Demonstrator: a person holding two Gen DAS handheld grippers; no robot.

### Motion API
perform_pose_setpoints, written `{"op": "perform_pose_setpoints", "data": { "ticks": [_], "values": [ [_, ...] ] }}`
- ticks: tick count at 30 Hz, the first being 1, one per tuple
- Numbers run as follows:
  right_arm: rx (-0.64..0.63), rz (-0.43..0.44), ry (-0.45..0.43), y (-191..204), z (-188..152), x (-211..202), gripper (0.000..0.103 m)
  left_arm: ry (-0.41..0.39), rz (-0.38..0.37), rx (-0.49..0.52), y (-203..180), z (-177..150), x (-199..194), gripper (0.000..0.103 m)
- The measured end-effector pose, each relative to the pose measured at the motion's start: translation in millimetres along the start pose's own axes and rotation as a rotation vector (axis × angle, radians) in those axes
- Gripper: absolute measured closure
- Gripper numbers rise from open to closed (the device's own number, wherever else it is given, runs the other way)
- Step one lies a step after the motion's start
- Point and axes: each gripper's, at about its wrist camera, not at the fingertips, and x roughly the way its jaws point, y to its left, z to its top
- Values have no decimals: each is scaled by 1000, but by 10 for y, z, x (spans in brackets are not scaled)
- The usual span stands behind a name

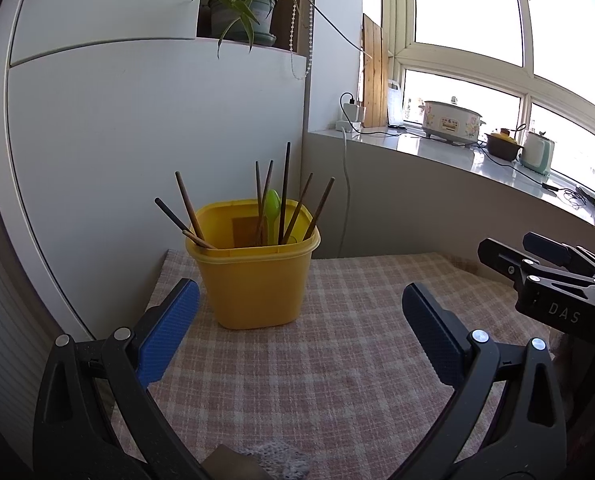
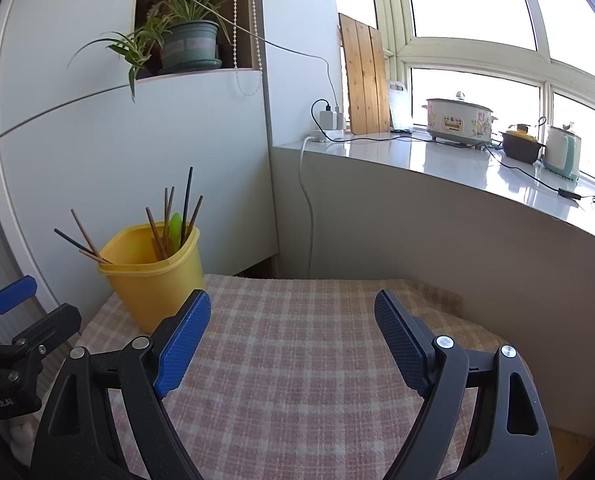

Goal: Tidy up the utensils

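Note:
A yellow plastic cup (image 1: pixel 253 276) stands at the far left corner of a table under a pink checked cloth (image 1: pixel 337 344). Several brown chopsticks (image 1: pixel 284 192) and a green spoon (image 1: pixel 272 210) stick up out of it. In the right wrist view the same yellow cup (image 2: pixel 153 276) stands far left, with its chopsticks (image 2: pixel 186 204). My left gripper (image 1: pixel 301 308) hovers open just in front of the cup, nothing between its fingers. My right gripper (image 2: pixel 293 312) is open over bare cloth, to the right of the cup. The right gripper's body (image 1: pixel 553 276) shows at the left view's right edge.
A white cabinet (image 1: pixel 137 140) rises behind the cup, with a potted plant (image 1: pixel 245 4) in its niche. To the right runs a windowsill counter (image 2: pixel 457 164) carrying a slow cooker (image 2: pixel 457 122), a brown pot (image 2: pixel 521 146), a kettle (image 2: pixel 561 152) and cables. A white cord (image 2: pixel 307 200) hangs down the wall.

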Motion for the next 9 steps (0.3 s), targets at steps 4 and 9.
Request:
{"op": "perform_pose_setpoints", "data": {
  "ticks": [4, 9],
  "values": [
    [0, 0, 4, 2, -4, 12, 19, -1, -1, -1, 5, -4, 3, 0],
    [-1, 2, 10, 7, -15, 31, 19, 9, 2, -9, 16, -18, 22, 0]
  ]
}}
